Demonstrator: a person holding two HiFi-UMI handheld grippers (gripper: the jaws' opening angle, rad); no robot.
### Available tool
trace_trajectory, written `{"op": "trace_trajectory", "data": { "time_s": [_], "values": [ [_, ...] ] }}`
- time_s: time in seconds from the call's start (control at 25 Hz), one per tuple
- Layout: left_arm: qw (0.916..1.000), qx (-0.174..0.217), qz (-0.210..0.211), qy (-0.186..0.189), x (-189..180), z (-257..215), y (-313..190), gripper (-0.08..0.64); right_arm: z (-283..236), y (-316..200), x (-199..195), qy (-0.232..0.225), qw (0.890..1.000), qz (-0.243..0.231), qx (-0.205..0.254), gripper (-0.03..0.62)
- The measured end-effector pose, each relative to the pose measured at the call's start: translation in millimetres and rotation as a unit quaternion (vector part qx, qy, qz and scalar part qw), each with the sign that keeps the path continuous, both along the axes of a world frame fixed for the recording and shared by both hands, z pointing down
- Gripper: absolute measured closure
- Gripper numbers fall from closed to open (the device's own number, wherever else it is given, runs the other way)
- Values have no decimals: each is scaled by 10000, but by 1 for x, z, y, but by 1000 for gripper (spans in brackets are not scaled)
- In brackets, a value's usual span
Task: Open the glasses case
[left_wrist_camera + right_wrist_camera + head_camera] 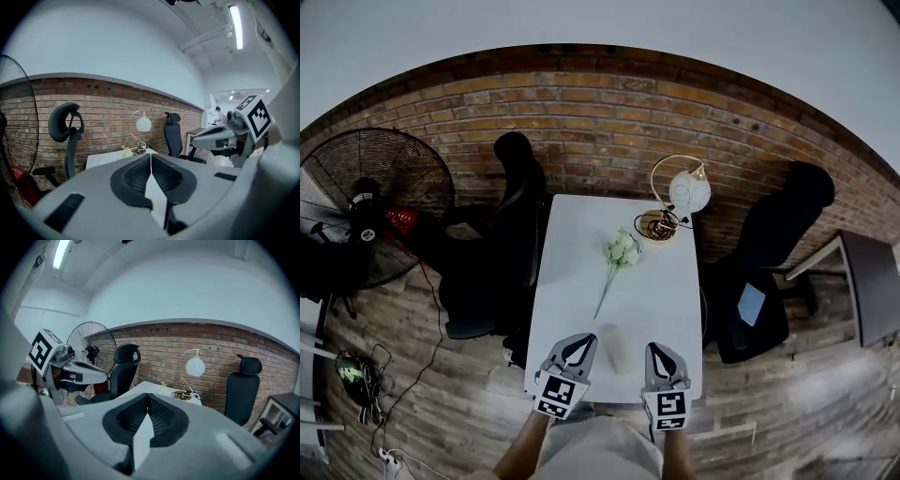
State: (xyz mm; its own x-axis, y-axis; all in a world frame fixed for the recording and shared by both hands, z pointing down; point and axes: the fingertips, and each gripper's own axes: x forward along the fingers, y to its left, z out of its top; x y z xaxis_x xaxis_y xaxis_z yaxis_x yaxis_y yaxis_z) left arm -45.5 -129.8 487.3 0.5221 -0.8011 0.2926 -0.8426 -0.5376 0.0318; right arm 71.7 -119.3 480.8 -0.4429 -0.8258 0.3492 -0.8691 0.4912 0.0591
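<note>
My left claw [581,343] and right claw [658,351] are both closed, empty. One glasses case [613,349] between them, near; one flower [621,249], one lamp [688,192] far.

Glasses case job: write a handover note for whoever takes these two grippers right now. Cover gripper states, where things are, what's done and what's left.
Left gripper: jaws together, nothing between them, at the near edge of the white table.
Right gripper: the same, jaws together and empty.
Glasses case: the pale oblong lying on the table between the two grippers, touched by neither. It looks closed, though it is faint in the head view.
Done: nothing on the case so far.
Left: probably steady the case with one gripper and lift its lid with the other.
</note>
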Motion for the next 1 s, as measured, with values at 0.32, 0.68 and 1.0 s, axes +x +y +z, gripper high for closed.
{"op": "trace_trajectory", "data": {
  "time_s": [0.32,0.68,1.0],
  "values": [
    [9983,-329,483,5,2,38,-23,552,35,-17,-12,293,9986,201,-403,584],
    [9936,-763,831,-55,8,81,-27,552,77,-15,-15,635,9938,235,-887,584],
    [9894,-1036,994,-211,13,111,-20,552,106,-10,-12,829,9895,228,-1160,584]
  ]
}}
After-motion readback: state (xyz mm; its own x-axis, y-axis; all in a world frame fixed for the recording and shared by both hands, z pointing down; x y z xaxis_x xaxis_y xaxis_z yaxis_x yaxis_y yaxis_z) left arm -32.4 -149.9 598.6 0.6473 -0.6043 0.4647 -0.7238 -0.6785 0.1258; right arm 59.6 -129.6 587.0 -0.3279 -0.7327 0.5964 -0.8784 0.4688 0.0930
